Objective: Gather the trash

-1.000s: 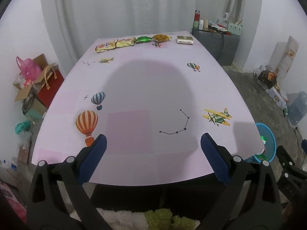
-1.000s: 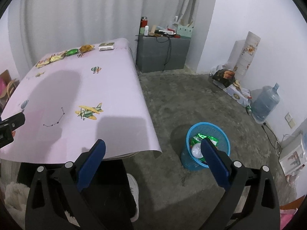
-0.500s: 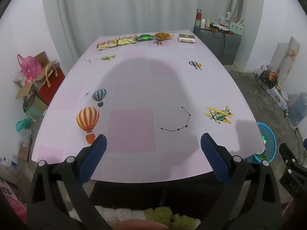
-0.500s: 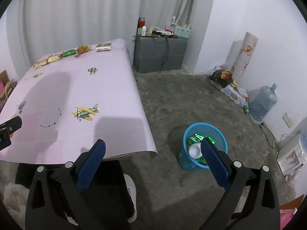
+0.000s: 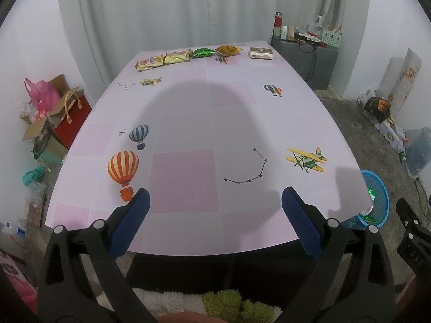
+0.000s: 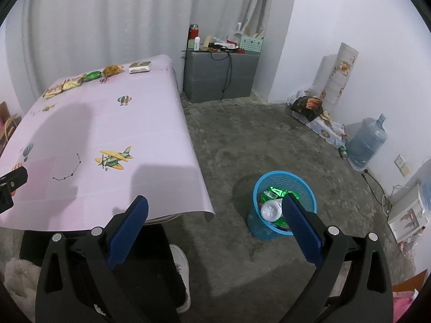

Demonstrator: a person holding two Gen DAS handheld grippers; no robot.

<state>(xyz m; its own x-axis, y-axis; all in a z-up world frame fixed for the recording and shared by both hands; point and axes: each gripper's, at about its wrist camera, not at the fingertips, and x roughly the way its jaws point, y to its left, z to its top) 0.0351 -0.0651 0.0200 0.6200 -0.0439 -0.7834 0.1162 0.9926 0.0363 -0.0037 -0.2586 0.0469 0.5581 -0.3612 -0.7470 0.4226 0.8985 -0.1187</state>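
The left gripper (image 5: pixel 215 202) is held level over the near edge of the pink table (image 5: pixel 188 123), fingers spread wide and empty. Five snack packets (image 5: pixel 186 55) are lined along the far edge; their print cannot be read. The right gripper (image 6: pixel 215 210) is angled floorward, spread and empty, beside the blue bin (image 6: pixel 282 188) holding wrappers.

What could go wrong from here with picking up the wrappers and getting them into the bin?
The snack wrappers lie at the table's far edge, so the open left gripper may need a long stretch. The blue bin stands on the floor clear of the table corner; a light wrapper dropped from height could miss it. The open right gripper is empty.
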